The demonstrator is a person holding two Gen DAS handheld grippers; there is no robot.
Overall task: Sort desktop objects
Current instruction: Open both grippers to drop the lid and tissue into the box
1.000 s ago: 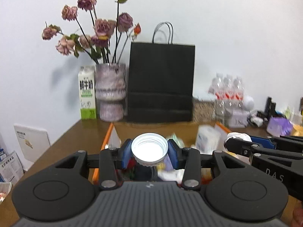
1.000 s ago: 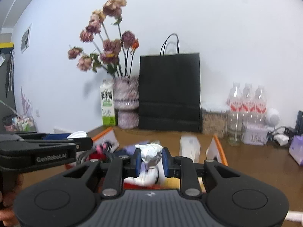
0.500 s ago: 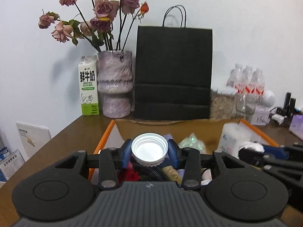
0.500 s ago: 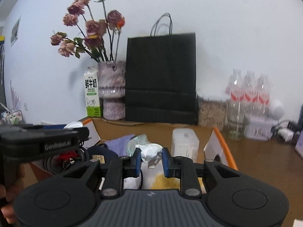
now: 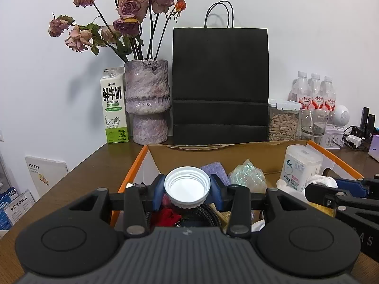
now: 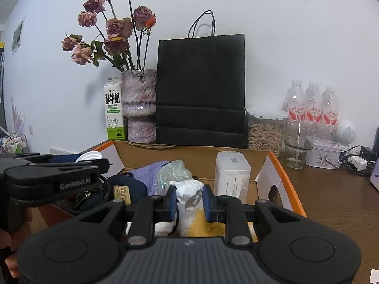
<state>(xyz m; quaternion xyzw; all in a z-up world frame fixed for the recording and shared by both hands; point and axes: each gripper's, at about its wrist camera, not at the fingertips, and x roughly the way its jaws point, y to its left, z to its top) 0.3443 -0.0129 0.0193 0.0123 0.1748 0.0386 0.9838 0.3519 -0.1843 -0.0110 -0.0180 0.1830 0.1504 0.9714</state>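
My left gripper point(image 5: 187, 193) is shut on a white bottle cap point(image 5: 187, 188), open side toward the camera, held over the left part of an orange-edged cardboard box point(image 5: 132, 165). My right gripper point(image 6: 188, 200) is shut on a crumpled white tissue point(image 6: 188, 190), held over the same box point(image 6: 281, 165). The left gripper with its cap also shows at the left of the right wrist view point(image 6: 90, 157). The right gripper shows at the right of the left wrist view point(image 5: 315, 190).
The box holds a white tissue canister point(image 6: 231, 175), a purple cloth point(image 6: 151, 172), a shiny plastic wrapper point(image 6: 175, 171), a dark pouch point(image 6: 128, 187) and cables. Behind stand a black paper bag point(image 5: 220, 82), a flower vase point(image 5: 146, 101), a milk carton point(image 5: 115, 106), water bottles point(image 6: 310, 108), a seed jar point(image 6: 265, 130) and a glass point(image 6: 298, 142).
Both grippers have come closer to the box and lower, keeping hold of the cap and the tissue. The box contents now fill more of both views.
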